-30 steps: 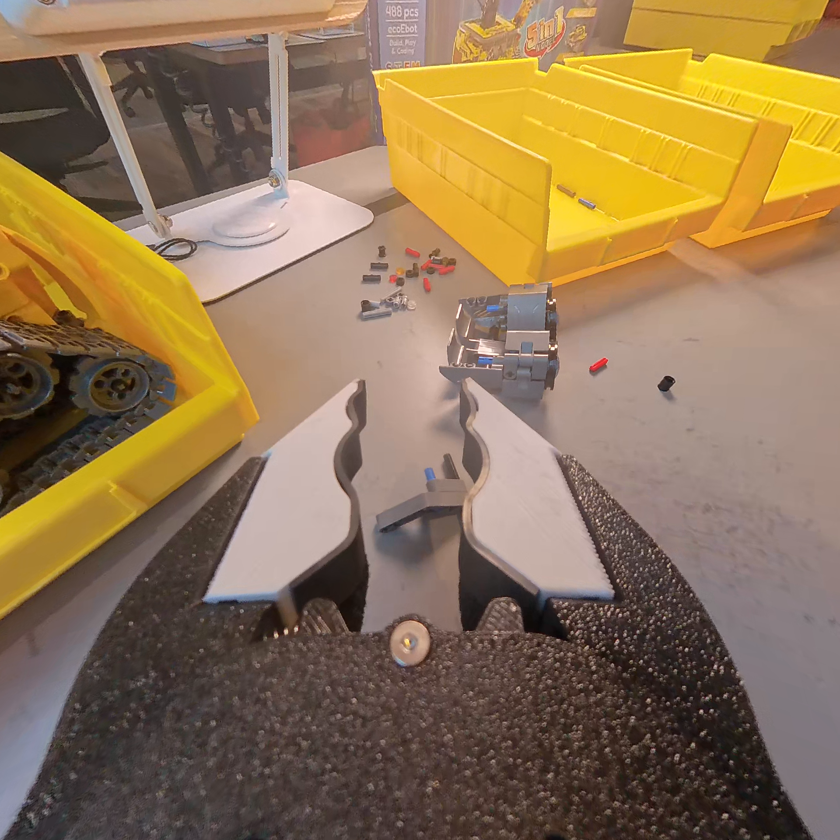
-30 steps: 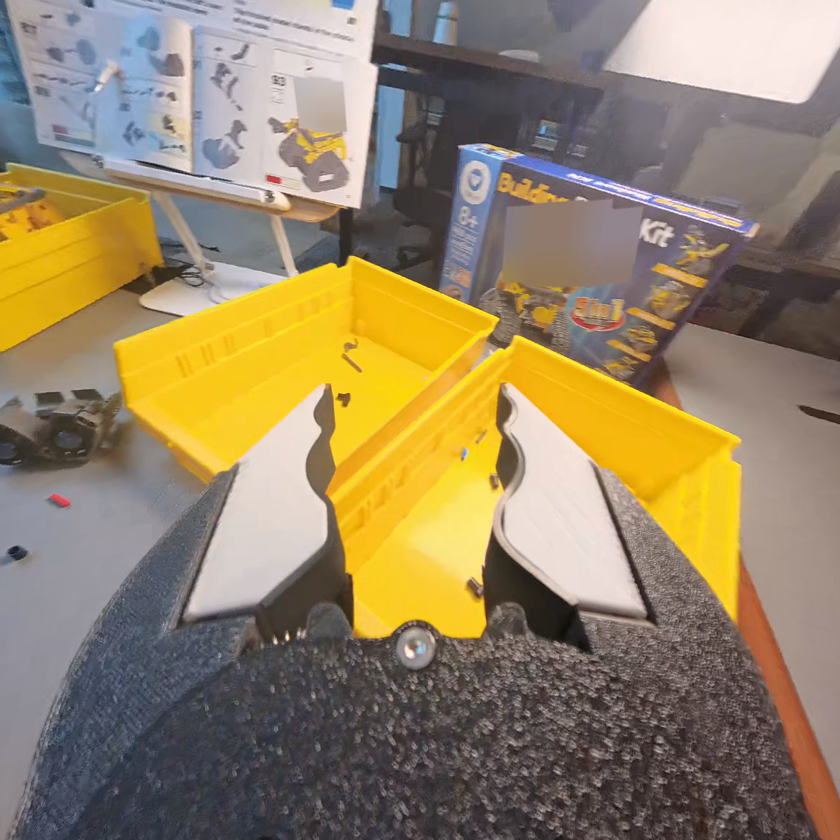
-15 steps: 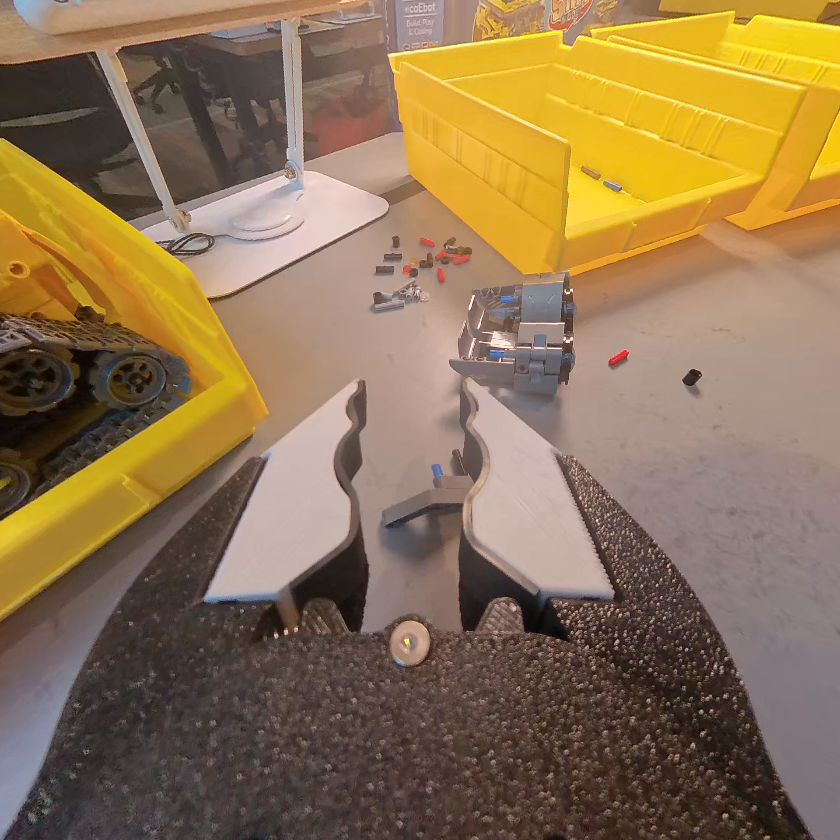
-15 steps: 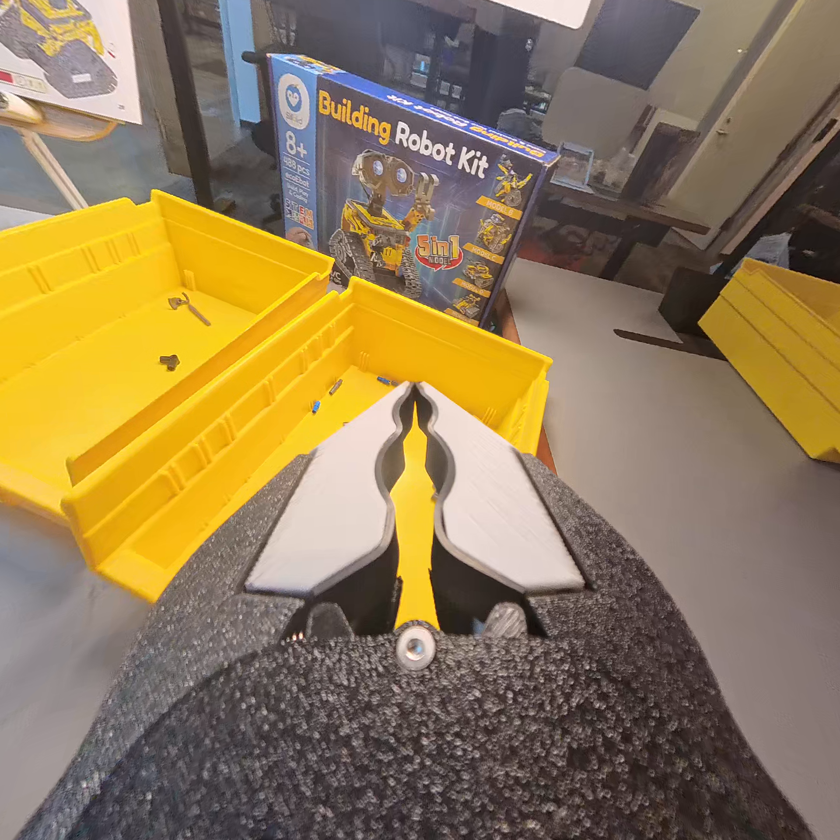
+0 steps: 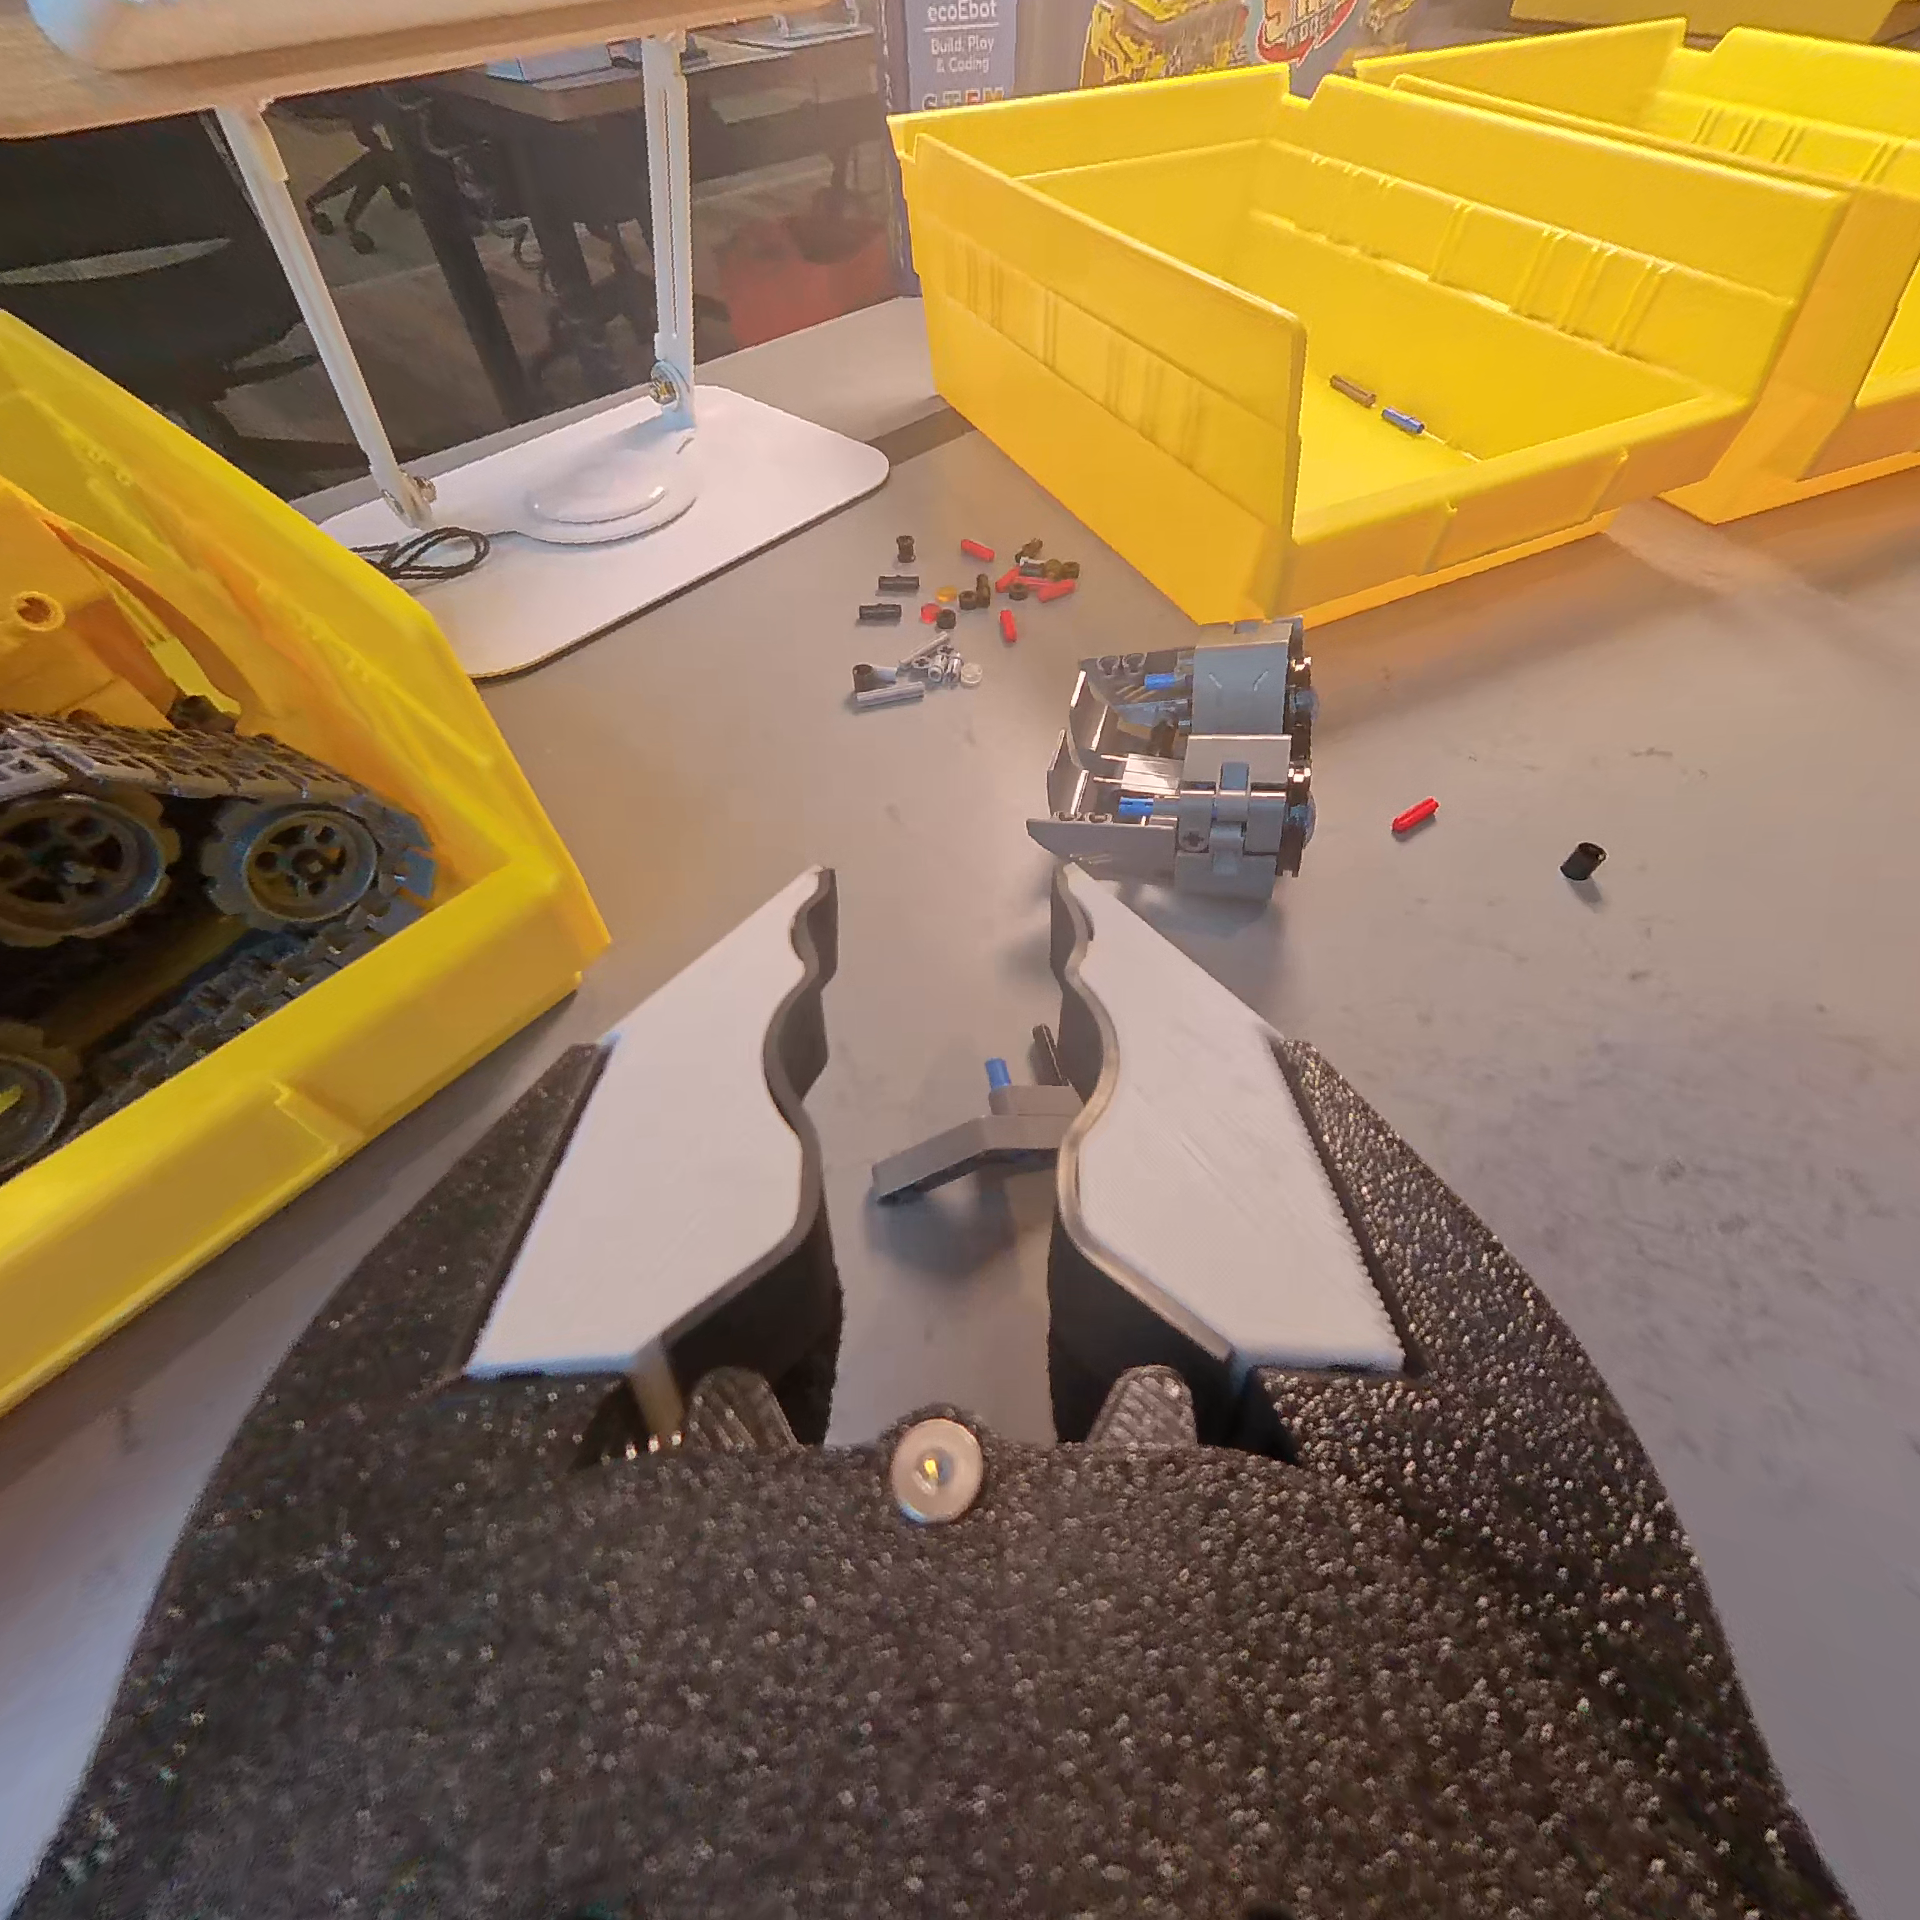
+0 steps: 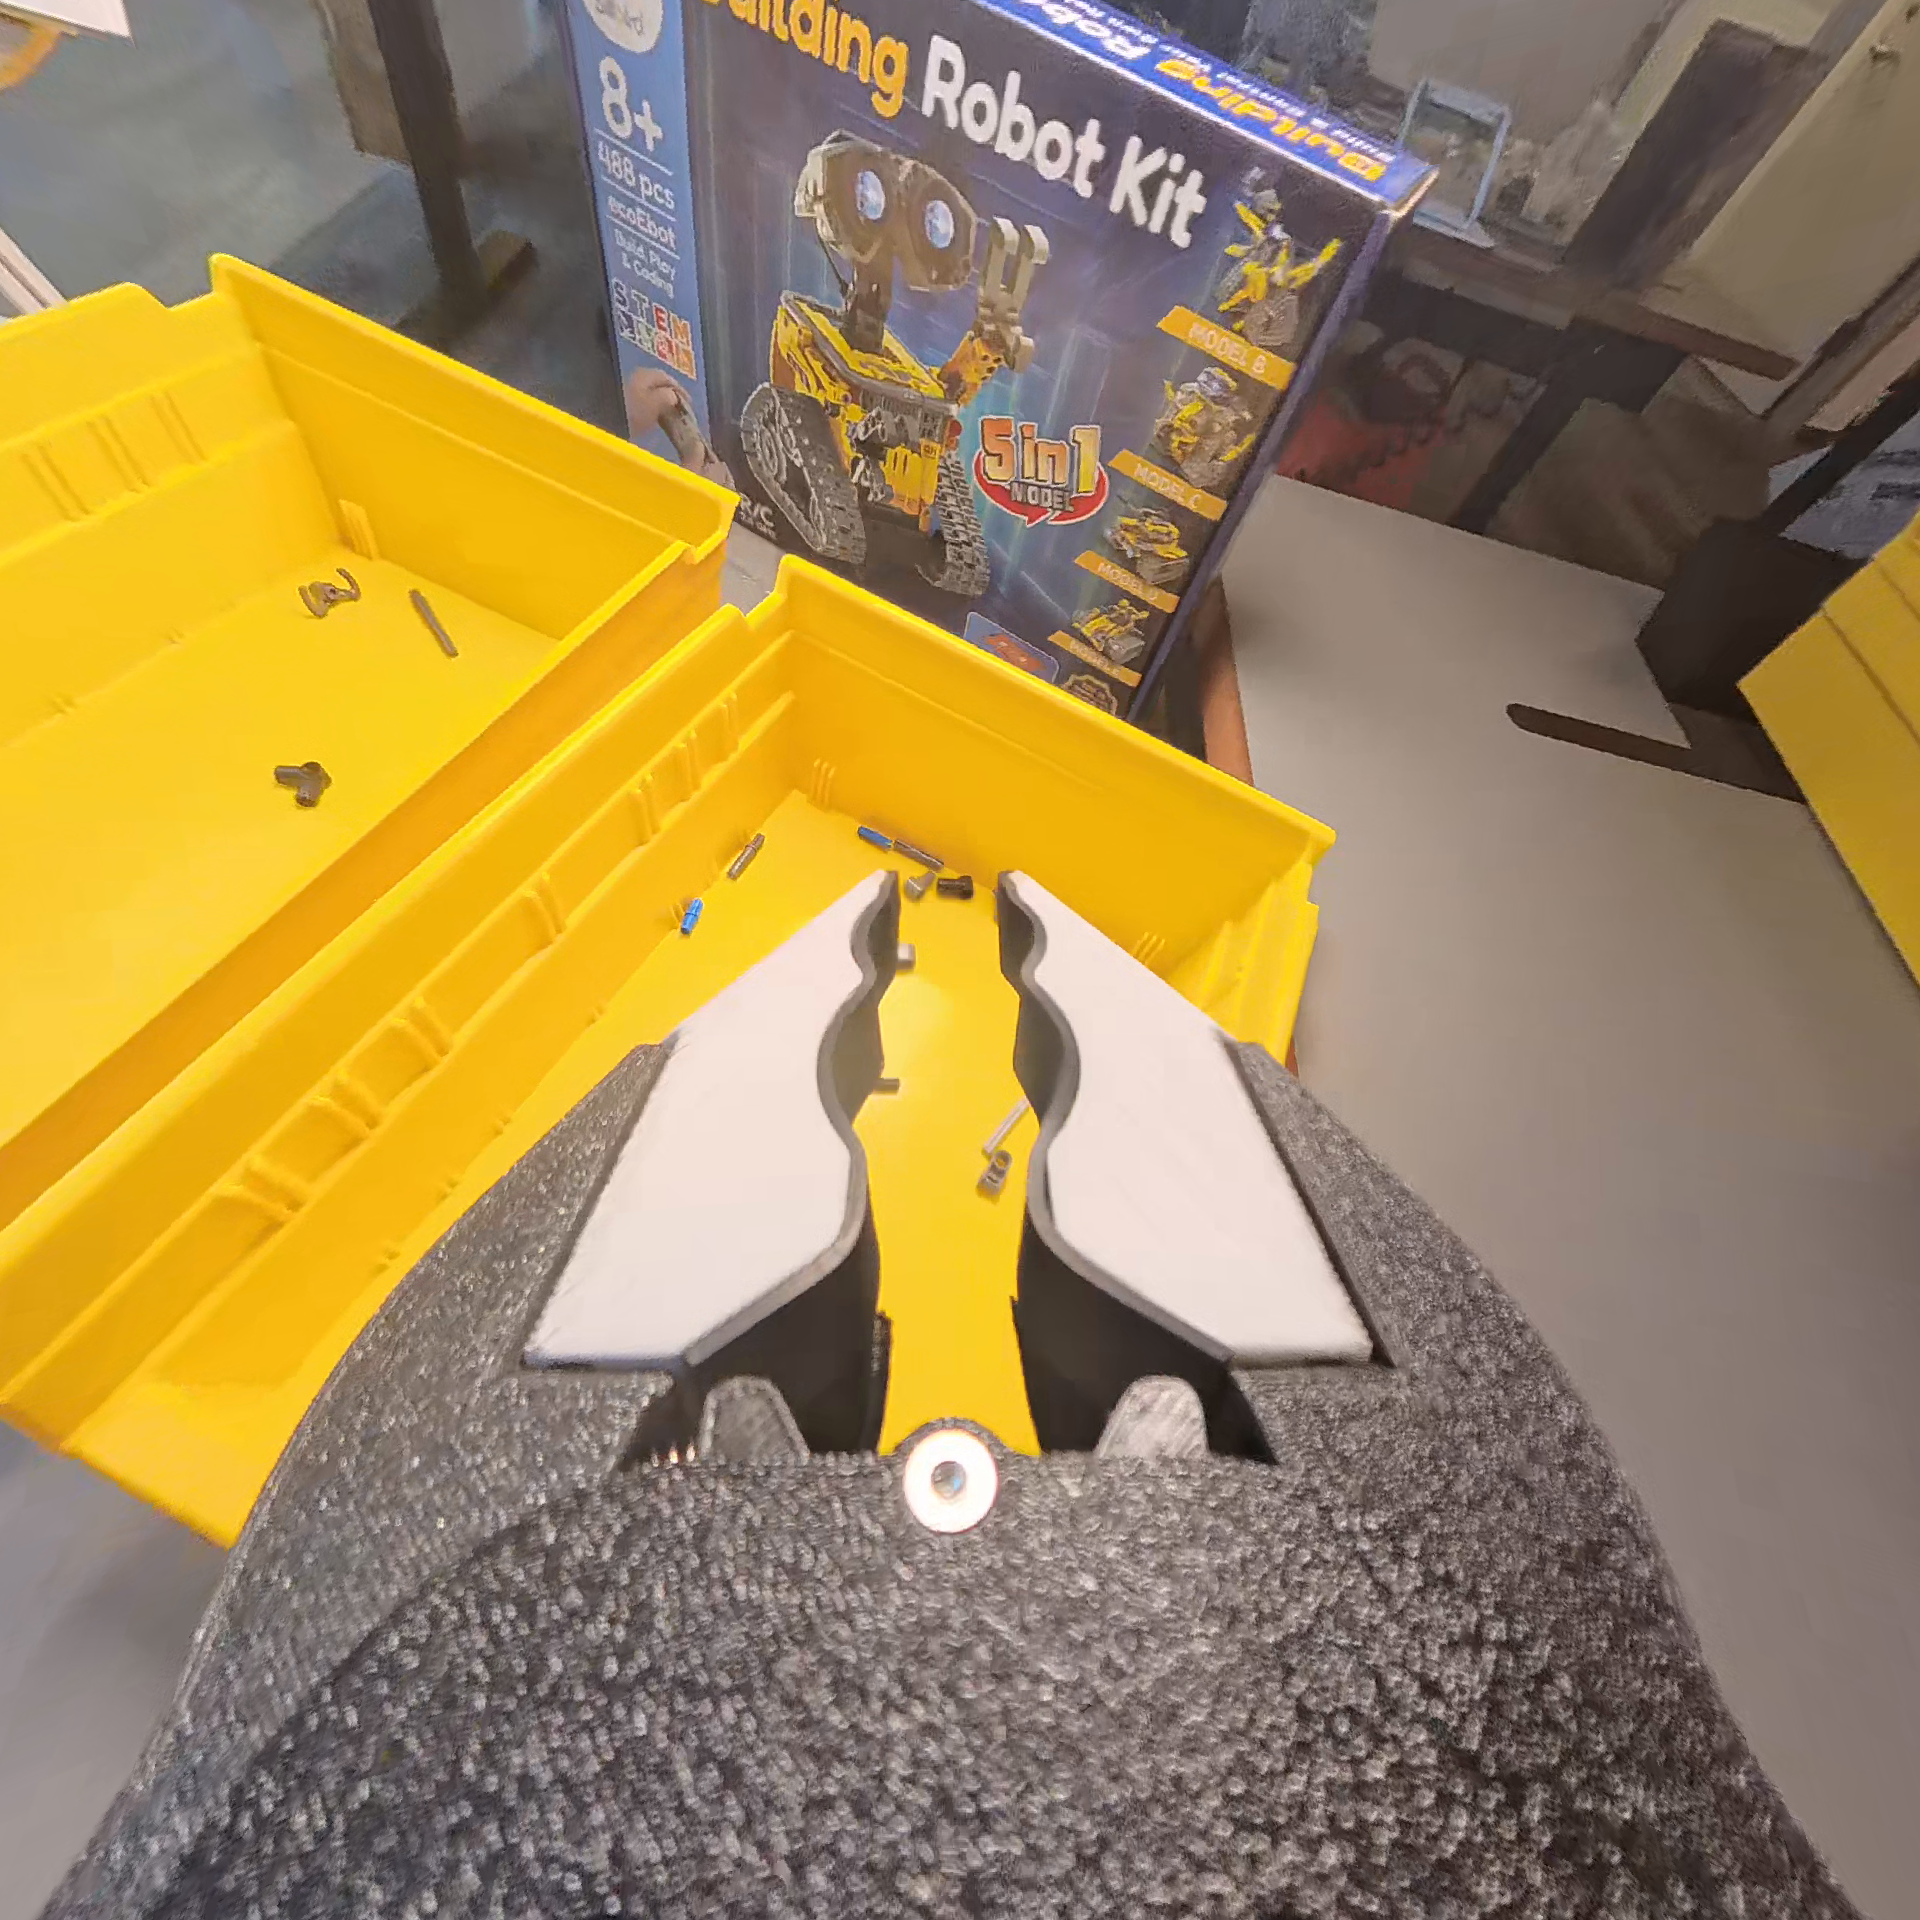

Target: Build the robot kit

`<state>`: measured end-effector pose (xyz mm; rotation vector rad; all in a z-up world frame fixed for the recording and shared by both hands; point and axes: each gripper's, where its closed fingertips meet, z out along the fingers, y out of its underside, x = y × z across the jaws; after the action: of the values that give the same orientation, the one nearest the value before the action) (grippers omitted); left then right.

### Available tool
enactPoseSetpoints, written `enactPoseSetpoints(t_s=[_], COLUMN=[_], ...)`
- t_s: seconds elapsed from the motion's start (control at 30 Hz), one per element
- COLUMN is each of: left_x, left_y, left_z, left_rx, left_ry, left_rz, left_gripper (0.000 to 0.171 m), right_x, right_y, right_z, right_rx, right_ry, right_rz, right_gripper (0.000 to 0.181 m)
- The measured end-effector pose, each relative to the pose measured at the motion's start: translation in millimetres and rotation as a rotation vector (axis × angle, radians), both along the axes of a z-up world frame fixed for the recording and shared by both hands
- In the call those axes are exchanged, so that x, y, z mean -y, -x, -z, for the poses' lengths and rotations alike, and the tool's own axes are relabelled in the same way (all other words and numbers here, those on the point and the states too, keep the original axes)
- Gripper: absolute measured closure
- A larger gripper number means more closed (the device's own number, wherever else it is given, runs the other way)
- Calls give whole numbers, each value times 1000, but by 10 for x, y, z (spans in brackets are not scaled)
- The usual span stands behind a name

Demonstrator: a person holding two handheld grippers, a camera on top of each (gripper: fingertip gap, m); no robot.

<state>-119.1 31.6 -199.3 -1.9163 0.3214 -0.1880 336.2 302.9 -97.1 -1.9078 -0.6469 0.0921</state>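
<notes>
Grey tabletop (image 5: 1558, 1195), bent piece (image 5: 966, 1141) between parted jaws

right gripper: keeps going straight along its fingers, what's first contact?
Likely the small pins on the floor of the yellow bin, just ahead of the open right gripper; then the bin's far wall. Depth unclear.

A grey table (image 5: 1558, 1195) carries yellow bins (image 5: 1351, 343); one at the left (image 5: 312, 1091) holds tracked wheels (image 5: 208, 862). A grey brick assembly (image 5: 1195, 790) lies near scattered small pieces (image 5: 966, 603) (red, black, grey). A bent grey piece (image 5: 966, 1148) lies nearer. A white stand base (image 5: 644, 520) sits behind. A kit box (image 6: 987, 343) stands past the bin with pins (image 6: 914, 862).
</notes>
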Motion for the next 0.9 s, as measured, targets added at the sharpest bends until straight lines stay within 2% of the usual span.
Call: enactPoseSetpoints(t_s=[0.1, 0.23, 0.47, 0.77, 0.83, 0.9], left_x=[-6, -12, -8, -11, -9, -3], left_y=[6, 5, 14, 22, 8, -3], left_z=[11, 24, 40, 81, 87, 90], left_rx=[-1, -22, -60, -97, -112, -122], left_ry=[7, 8, 7, 21, 20, 19], left_rz=[-4, -13, -34, -50, -47, -43], left_gripper=[131, 131, 131, 131, 131, 131], right_x=[-247, -621, -1059, -1176, -1181, -1138], right_y=[221, 449, 531, 476, 446, 437], right_z=[162, 573, 1313, 1508, 1546, 1569], right_rx=[0, 11, 32, 20, 42, 56], right_ry=[73, 228, 438, 413, 402, 426], right_rz=[-49, -92, -59, -23, -27, -50], right_gripper=[164, 164, 164, 165, 169, 181])
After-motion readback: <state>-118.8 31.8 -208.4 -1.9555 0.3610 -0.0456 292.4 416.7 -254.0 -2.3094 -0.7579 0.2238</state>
